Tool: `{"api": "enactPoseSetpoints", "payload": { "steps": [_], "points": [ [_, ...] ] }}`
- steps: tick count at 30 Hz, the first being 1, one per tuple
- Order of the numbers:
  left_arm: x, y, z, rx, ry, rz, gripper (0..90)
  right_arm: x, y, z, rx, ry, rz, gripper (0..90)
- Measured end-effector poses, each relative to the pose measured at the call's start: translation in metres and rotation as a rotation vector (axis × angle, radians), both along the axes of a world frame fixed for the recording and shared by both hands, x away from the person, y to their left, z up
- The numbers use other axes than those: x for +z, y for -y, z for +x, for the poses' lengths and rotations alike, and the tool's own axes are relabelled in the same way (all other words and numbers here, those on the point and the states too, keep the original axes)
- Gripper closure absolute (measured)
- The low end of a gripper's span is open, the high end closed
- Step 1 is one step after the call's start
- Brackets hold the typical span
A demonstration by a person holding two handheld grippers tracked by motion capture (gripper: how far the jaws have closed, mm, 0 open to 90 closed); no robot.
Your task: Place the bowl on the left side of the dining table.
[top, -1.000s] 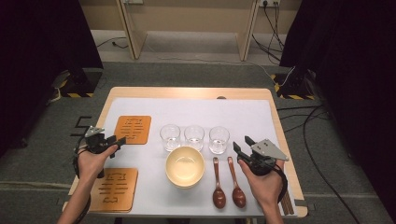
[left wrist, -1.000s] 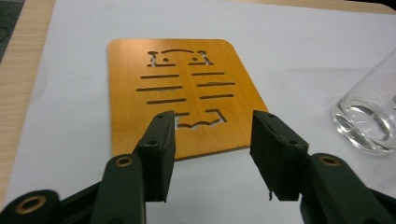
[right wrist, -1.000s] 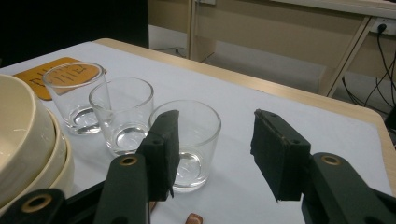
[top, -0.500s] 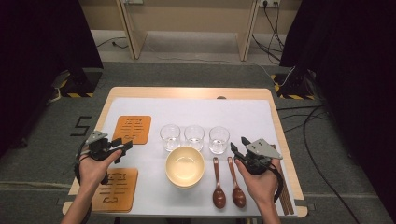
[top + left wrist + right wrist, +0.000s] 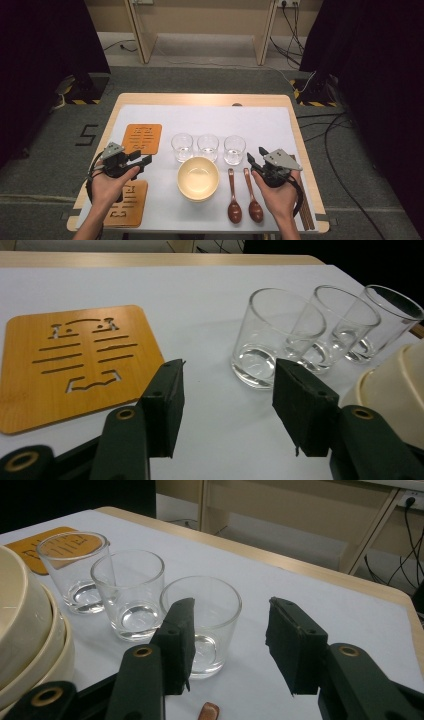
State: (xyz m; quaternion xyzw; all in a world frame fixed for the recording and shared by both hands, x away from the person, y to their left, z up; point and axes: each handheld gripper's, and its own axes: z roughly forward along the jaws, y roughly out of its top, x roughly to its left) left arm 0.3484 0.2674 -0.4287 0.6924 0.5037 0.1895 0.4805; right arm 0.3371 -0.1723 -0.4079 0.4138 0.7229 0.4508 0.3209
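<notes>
Three clear glasses (image 5: 208,146) stand in a row mid-table, a cream bowl (image 5: 198,178) in front of them. My left gripper (image 5: 144,160) hovers between two wooden trivets, pointing right toward the left glass (image 5: 272,340). It is open, its jaws have just been closing a little, and nothing is between them (image 5: 227,405). My right gripper (image 5: 254,156) is open beside the right glass (image 5: 207,615), which stands just beyond its left jaw and is not touched (image 5: 230,640). Two brown spoons (image 5: 234,197) lie between the bowl and my right hand.
One carved trivet (image 5: 142,138) lies behind my left hand, another (image 5: 126,204) under the left forearm. Dark sticks (image 5: 305,212) lie along the right table edge. The white mat (image 5: 250,122) covers the wooden table. The bowl (image 5: 25,630) looks stacked.
My left hand has moved right, toward the glasses, and risen a little. My right hand has stayed where it was.
</notes>
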Motion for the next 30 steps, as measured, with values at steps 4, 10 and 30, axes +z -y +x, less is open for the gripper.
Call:
{"api": "enactPoseSetpoints", "payload": {
  "steps": [4,10,30],
  "points": [
    [0.003,0.009,-0.004,-0.030,0.009,-0.002,47.1,0.000,0.000,0.000,0.000,0.000,0.002,54.4],
    [0.006,0.021,-0.010,-0.064,0.015,-0.008,47.5,-0.002,0.000,0.001,0.001,-0.007,0.001,54.4],
    [0.014,0.048,-0.022,-0.140,0.029,-0.002,48.7,-0.003,-0.001,0.001,0.001,-0.014,-0.004,54.4]
  ]
}}
